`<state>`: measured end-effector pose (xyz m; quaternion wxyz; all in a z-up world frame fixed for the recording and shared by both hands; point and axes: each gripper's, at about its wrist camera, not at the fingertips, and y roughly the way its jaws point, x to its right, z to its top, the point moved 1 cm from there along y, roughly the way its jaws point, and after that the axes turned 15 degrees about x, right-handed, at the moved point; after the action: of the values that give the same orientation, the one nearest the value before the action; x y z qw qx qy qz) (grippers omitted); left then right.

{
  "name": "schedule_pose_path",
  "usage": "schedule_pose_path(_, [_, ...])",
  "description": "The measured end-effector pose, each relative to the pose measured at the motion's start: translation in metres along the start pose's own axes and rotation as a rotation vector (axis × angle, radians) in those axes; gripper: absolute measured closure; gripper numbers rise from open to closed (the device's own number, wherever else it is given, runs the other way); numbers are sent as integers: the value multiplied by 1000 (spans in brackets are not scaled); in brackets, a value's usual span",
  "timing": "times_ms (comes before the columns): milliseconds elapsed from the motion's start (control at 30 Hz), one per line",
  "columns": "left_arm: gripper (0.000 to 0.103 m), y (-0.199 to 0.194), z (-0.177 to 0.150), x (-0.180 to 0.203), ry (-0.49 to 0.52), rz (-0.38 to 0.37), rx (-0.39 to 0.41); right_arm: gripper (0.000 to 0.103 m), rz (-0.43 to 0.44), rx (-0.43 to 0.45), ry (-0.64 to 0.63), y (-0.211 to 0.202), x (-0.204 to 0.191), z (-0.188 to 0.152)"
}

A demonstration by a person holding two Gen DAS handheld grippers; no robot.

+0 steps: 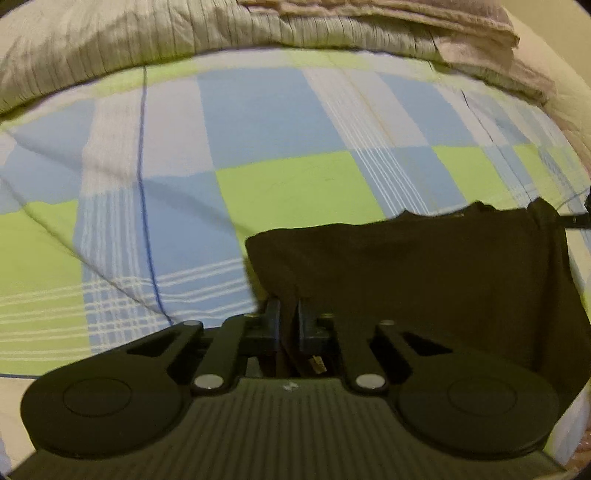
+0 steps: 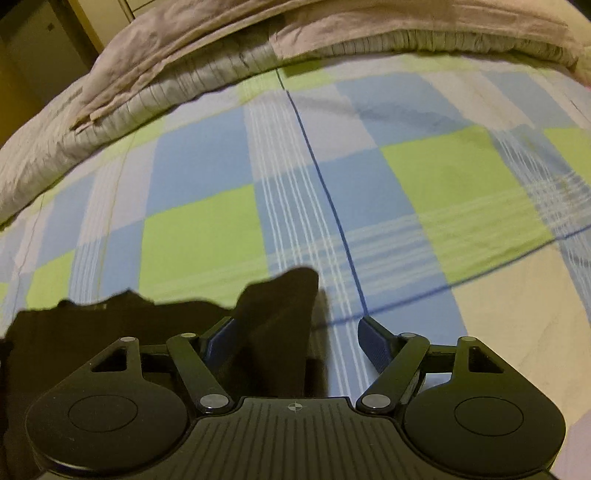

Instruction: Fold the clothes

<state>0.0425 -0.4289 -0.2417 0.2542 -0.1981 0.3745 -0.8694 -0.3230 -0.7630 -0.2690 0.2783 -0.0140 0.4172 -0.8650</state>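
A black garment (image 1: 424,277) lies on the checked bed sheet (image 1: 295,184), low and to the right in the left wrist view. My left gripper (image 1: 289,306) is shut on its near left edge, and the cloth runs up between the two pads. In the right wrist view the same black garment (image 2: 110,332) spreads to the lower left, and one corner stands up as a peak. My right gripper (image 2: 295,321) is open. That peak sits between its fingers and leans by the left finger (image 2: 221,336), while the right finger (image 2: 373,339) is well apart from the cloth.
The blue, green and white checked sheet (image 2: 203,240) covers the bed. A rumpled grey quilt (image 1: 147,33) is bunched along the far edge, seen as the quilt (image 2: 184,85) in the right wrist view too. Dark furniture (image 2: 37,55) stands beyond the bed's far left corner.
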Motion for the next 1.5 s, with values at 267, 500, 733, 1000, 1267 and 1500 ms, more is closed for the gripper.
schedule_pose_path(267, [85,-17,0,-17,-75,25,9,27,34,-12,16,-15,-20,-11])
schedule_pose_path(500, [67,-97,-48,19,11,24,-3,27,129,-21,-33,-51,-58,-36])
schedule_pose_path(733, [49,-145,-130,104,163,-31,-63,27,209,-151,-75,-75,-101,-98])
schedule_pose_path(1000, [90,-112,-158,124,176,114,-107,27,186,-220,-114,-71,-108,-132])
schedule_pose_path(1267, [103,-179,-161,39,157,332,-111,27,91,-229,-153,-66,-84,-122])
schedule_pose_path(1500, [59,-182,-169,100,564,156,-3,27,94,-227,-170,-71,-91,-122])
